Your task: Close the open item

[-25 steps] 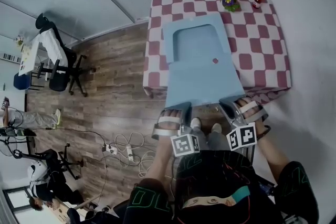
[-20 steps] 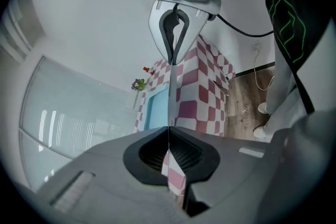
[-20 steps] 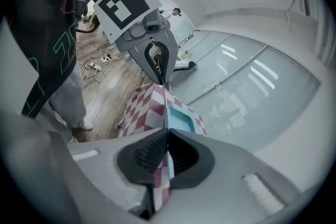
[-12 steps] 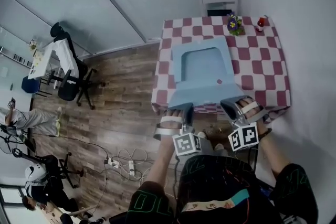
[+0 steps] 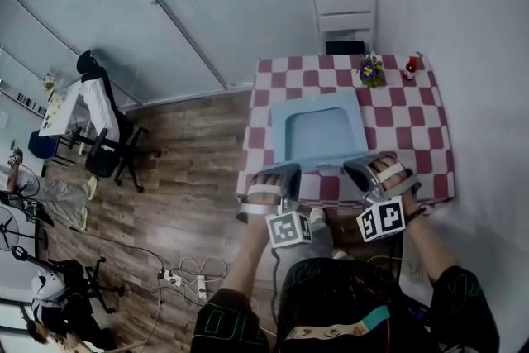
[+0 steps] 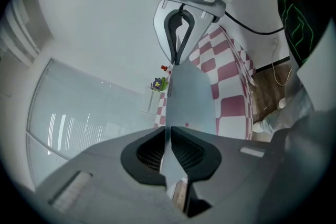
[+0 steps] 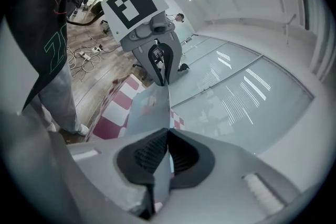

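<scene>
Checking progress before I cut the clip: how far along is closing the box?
Done: the left tongs and right tongs hold the lid's free edge, and the lid is lifted up. In hand: swinging it over the tray; the left jaws have just been opening, with the edge between them. Left: lay the lid flat on the tray and let go.

No words or numbers could be read. At six o'clock, the left cube [image 5: 289, 229] and right cube [image 5: 380, 219] had black-and-white square marks.

Surroundings of the checked table [image 5: 413, 116].
I note a flower pot [image 5: 369, 70] and a small red item [image 5: 410, 67] at its far edge, a white chair [image 5: 344, 16] beyond.
</scene>
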Tool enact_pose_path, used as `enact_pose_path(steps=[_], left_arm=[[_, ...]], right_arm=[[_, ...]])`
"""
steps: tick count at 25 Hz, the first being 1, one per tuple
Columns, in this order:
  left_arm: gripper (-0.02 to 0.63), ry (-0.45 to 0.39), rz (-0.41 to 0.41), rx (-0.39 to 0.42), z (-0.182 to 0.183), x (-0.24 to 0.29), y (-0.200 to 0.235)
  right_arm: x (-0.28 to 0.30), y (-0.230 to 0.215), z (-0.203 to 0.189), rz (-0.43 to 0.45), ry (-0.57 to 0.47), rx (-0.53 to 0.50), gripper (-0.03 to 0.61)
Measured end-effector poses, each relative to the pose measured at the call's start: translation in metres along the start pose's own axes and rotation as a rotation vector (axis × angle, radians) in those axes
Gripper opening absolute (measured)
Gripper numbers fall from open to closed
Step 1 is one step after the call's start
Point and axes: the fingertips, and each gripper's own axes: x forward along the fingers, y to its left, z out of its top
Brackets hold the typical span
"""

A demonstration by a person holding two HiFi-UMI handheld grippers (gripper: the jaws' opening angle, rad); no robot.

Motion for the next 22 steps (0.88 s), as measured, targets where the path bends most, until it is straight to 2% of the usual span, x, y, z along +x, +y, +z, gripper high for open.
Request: enact_pose_path(steps=[8,15,22], left_arm=[[0.049,-0.03,-0.034,0.017,-0.01,0.054,0.037],[0.058,-0.051,-0.07,0.043,-0.022,0.1,0.053],[0.064,-0.089,-0.12,0.031,-0.033,0.15,0.063]], right_arm=[[0.049,-0.043,-0.022,0.01,0.013,0.0,0.012],[0.089,-0.062,-0.041,0.026,0.036,0.027,0.015],[0.133,-0.078,-0.062,0.048,0.082,0.042,0.018]])
